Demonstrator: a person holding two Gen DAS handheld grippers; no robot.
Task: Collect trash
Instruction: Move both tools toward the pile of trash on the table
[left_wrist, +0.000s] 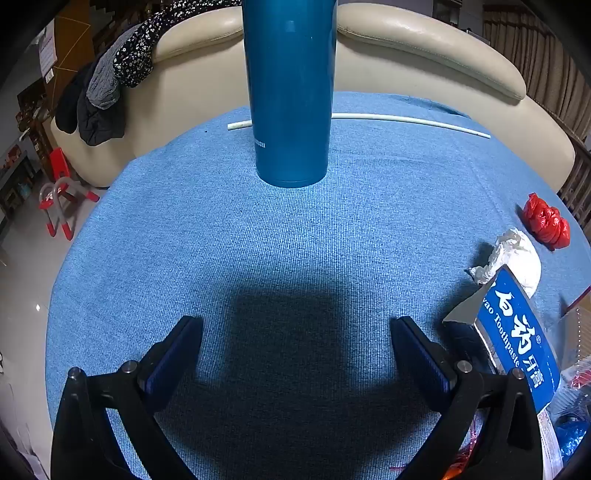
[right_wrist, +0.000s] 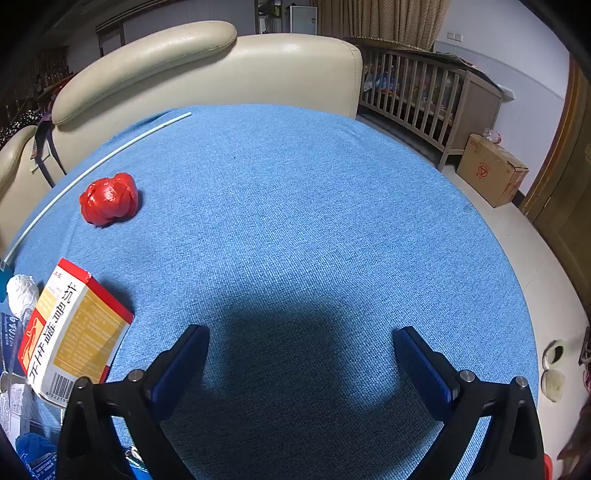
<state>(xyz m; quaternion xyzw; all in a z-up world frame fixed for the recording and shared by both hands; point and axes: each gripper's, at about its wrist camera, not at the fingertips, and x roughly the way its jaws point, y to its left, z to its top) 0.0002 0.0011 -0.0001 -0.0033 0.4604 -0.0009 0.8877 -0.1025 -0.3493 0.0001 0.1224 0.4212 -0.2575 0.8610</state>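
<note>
**Mia:** Black fingers with blue pads are closest. Both the left gripper (left_wrist: 295, 345) and the right gripper (right_wrist: 301, 354) are open as wide as they go. Nothing is between the pads, and they seem to hang just above the blue cloth (left_wrist: 221, 240).

**Ben:** So where is the trash?

**Mia:** Let's use the tall blue bottle (left_wrist: 290, 92) as our marker. A long white stick (left_wrist: 410, 120) lies behind the bottle, by the cream sofa (left_wrist: 192, 85). Far to the bottle's right is a red scrunched bag (left_wrist: 546, 222). Closer to us than the red bag is a white paper wad (left_wrist: 517, 258), and touching the wad is a blue toothpaste box (left_wrist: 517, 336). The right camera also shows a red and yellow box (right_wrist: 74, 328) near the wad.

**Ben:** Has any trash been picked up?

**Mia:** I think not. It looks like the very start, and all the pieces lie on the cloth.

**Ben:** What comes next?

**Mia:** I'd guess one gripper has to move over a piece, maybe the red bag, go down, and squeeze gently. The bottle probably isn't trash, so don't bump it.
</note>
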